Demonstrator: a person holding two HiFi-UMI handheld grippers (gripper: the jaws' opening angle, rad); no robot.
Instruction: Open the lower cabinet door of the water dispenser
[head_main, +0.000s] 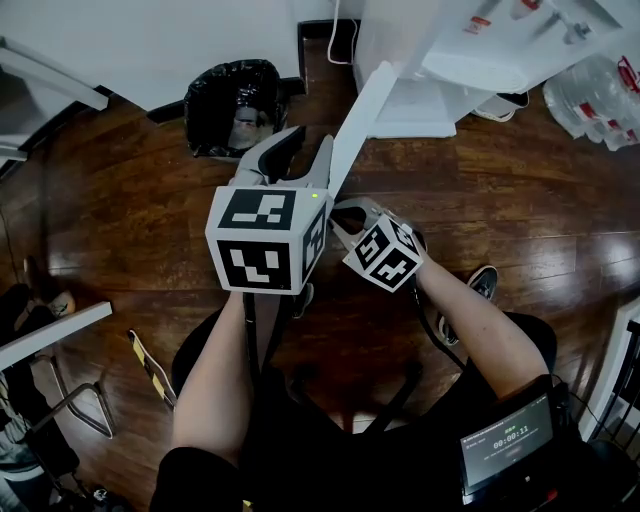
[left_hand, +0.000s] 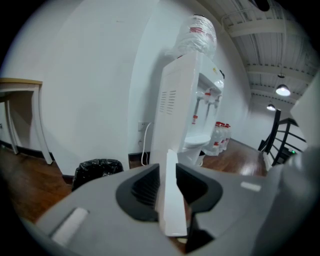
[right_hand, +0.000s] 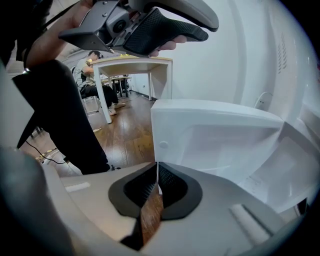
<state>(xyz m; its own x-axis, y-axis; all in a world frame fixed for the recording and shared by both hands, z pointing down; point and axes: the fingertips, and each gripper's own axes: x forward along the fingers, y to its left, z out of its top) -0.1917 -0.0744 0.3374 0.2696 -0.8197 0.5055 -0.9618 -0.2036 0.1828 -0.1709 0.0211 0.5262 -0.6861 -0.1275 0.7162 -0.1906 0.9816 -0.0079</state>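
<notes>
Fingers (left_hand: 144, 186) of your left gripper (left_hand: 167, 184) pinched the free edge of the door (head_main: 362, 115), swung out from the water dispenser (head_main: 470, 60), likely a light, stiff, slick panel best held there; your right gripper (right_hand: 157, 186) was closed, empty.

Left gripper (left_hand: 168, 170) is clamped on the white cabinet door (left_hand: 171, 210), seen edge-on, with both fingers (left_hand: 142, 190) against its faces. The water dispenser (left_hand: 180, 100) is behind it, bottle (left_hand: 196, 35) on top. A black trash bin (left_hand: 97, 172) sits by the wall at left, on the wood floor (left_hand: 25, 185). Table (left_hand: 20, 85) at far left.
</notes>
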